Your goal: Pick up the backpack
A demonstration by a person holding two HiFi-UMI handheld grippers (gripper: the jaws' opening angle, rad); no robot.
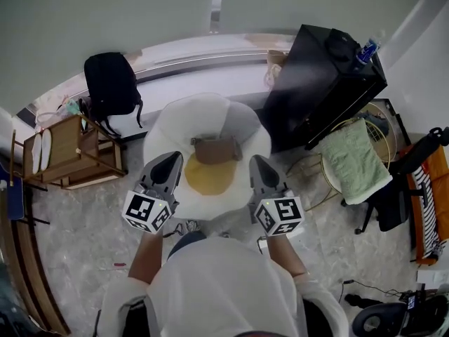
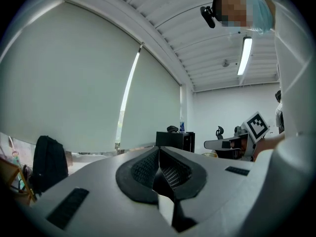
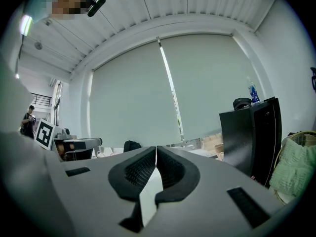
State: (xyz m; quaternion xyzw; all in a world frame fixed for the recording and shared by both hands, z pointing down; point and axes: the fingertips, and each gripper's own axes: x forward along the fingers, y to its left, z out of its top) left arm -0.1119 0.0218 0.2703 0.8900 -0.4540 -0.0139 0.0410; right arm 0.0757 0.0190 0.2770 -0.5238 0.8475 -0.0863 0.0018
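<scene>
Black backpack (image 1: 111,84) standing tall by the window ledge, far left, long side up and down, top up; wooden rack (image 1: 70,146) just beside; bare floor (image 1: 91,223) in between; left gripper (image 1: 170,160) and right gripper (image 1: 258,163) pinched closed, holding nothing, near white chair (image 1: 175,121).

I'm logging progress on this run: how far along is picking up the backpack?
Done: nothing yet. The black backpack stands by the window wall beside the wooden rack, with neither gripper on it. In hand: nothing. The left gripper and right gripper are both shut and empty, near the white round seat. Left: reach the backpack, open the jaws, grip it and lift.
</scene>
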